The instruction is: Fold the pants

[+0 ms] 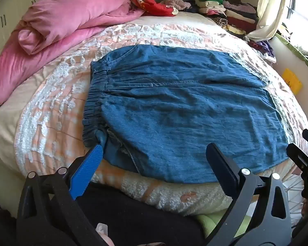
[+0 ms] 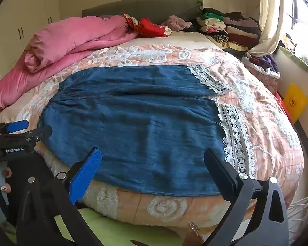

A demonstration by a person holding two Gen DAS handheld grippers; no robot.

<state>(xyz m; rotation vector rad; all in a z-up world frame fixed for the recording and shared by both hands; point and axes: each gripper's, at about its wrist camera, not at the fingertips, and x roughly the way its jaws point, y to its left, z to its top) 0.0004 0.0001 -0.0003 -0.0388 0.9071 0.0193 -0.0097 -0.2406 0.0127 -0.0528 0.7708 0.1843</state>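
Note:
Blue denim pants (image 1: 180, 110) lie flat across the bed, elastic waistband (image 1: 94, 100) at the left, white lace cuffs (image 2: 232, 131) at the right; they also show in the right wrist view (image 2: 137, 127). My left gripper (image 1: 154, 153) is open and empty, hovering at the pants' near edge close to the waistband corner. My right gripper (image 2: 152, 157) is open and empty, at the near edge further right. The left gripper also shows in the right wrist view (image 2: 26, 129), and the right gripper in the left wrist view (image 1: 303, 149).
The bed has a peach and white lace quilt (image 1: 51, 106). A rolled pink duvet (image 1: 67, 18) lies at the back left. Stacks of folded clothes (image 1: 225, 10) sit at the back right by a curtain (image 1: 271, 8). A yellow sign (image 2: 295, 100) leans on the right wall.

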